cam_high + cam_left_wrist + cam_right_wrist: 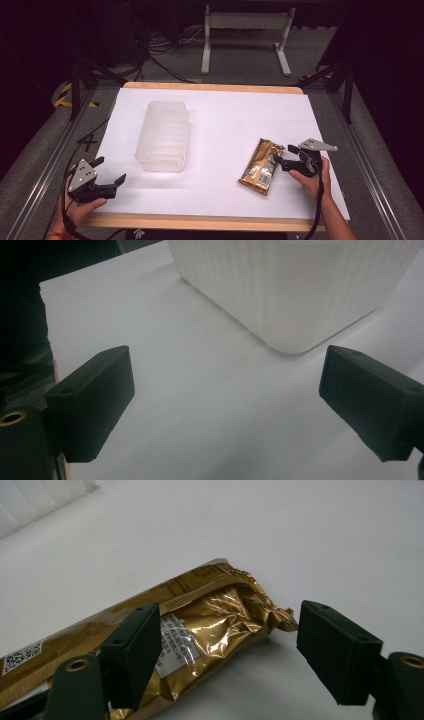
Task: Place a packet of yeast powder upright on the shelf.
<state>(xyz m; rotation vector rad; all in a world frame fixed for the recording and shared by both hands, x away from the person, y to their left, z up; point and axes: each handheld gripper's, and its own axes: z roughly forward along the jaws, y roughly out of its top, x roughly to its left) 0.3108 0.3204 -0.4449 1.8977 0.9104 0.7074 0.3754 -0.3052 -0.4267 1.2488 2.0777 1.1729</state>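
My right tool [284, 156] gapes wide around the gold packet [261, 166], partly hiding it; my left tool [110, 173] gapes near the ribbed tub [163, 135], left of the packet

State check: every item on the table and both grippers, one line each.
Translucent white ribbed plastic container: upright on the white table cover, open top, looks empty.
Gold foil snack packet: lying flat, sealed, crinkled at the end.
Left gripper: open, holding nothing, near the container.
Right gripper: open, jaws straddling the packet's end, not closed on it.
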